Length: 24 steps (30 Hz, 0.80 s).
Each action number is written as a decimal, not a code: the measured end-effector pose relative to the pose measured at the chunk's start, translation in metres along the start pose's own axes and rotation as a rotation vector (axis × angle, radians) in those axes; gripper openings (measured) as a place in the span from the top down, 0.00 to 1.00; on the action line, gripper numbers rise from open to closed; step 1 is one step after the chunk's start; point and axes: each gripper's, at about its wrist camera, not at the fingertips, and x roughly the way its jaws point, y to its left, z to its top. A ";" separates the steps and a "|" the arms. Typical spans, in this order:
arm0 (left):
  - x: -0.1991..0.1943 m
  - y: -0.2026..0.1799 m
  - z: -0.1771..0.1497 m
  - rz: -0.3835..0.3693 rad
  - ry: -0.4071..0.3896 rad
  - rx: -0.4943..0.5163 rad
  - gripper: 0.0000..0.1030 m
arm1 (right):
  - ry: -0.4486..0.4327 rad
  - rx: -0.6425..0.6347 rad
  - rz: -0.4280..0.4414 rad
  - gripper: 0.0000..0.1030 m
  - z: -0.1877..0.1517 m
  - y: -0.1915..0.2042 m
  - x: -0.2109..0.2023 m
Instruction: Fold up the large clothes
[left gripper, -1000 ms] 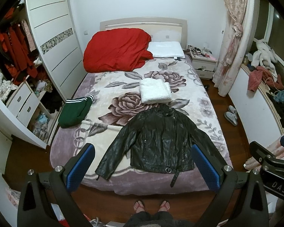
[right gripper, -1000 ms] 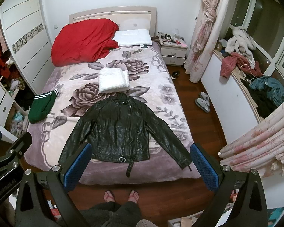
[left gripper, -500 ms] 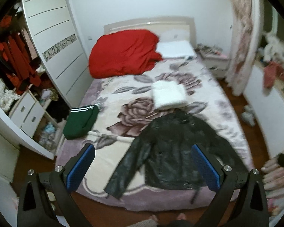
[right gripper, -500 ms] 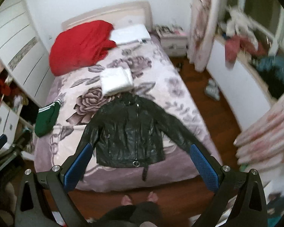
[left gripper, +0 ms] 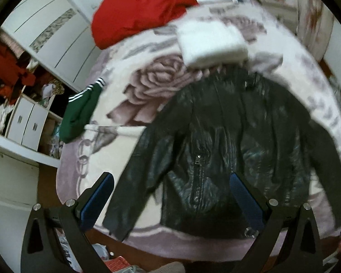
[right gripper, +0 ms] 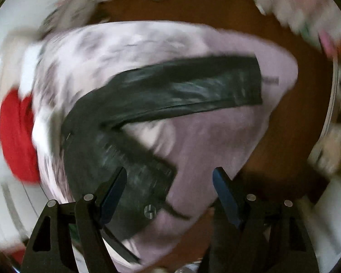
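The black leather jacket (left gripper: 227, 150) lies face up and spread flat on the floral pink blanket (left gripper: 129, 100) covering the bed, sleeves angled out to either side, hem toward the foot edge. No fold is made yet; this looks like the approach to the first grab. The left gripper (left gripper: 170, 195) hovers over the jacket's near sleeve and hem, fingers spread wide with nothing between them. The right gripper (right gripper: 170, 188), in a badly blurred view, hangs above the other sleeve (right gripper: 186, 86) near the bed's corner; its fingers are closing, but no fabric is pinched between them. The next move likely calls for pinching a sleeve or a hem corner and carrying it across the body. Just beyond the collar sits a folded white towel (left gripper: 211, 41), close enough to crowd an upward fold; a green garment with white stripes (left gripper: 81, 113) hangs at the bed's side, and a red quilt (left gripper: 143, 6) is heaped by the headboard.
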 end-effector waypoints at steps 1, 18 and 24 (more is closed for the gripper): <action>0.017 -0.012 0.001 0.003 0.018 0.013 0.00 | 0.003 0.056 0.031 0.23 0.016 -0.017 0.026; 0.174 -0.122 0.034 -0.034 0.112 0.038 0.00 | -0.360 0.569 0.329 0.92 0.082 -0.100 0.092; 0.193 -0.094 0.034 -0.051 0.138 -0.007 0.00 | -0.481 0.286 0.199 0.92 0.086 -0.024 0.029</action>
